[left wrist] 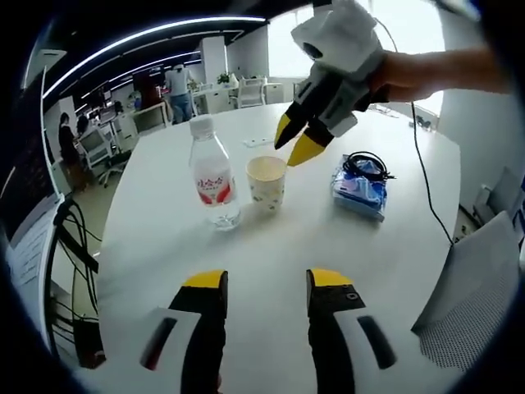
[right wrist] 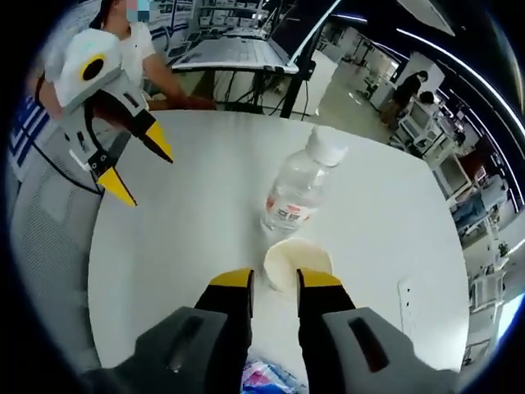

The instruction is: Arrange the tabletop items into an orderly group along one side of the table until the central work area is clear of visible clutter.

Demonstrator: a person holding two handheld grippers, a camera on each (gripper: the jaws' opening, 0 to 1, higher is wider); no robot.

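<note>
Progress: early, we judge | water bottle (left wrist: 213,174), paper cup (left wrist: 267,182), blue packet (left wrist: 359,190) with black cable (left wrist: 365,165) sit frame centre, ungrouped | right gripper (left wrist: 295,141) parted, empty, above cup | left gripper (left wrist: 267,283) wide, empty, lower frame.

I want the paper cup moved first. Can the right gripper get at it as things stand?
Probably yes: the right gripper hangs open just above the paper cup, nothing between them, and the water bottle stands apart beside it.
</note>
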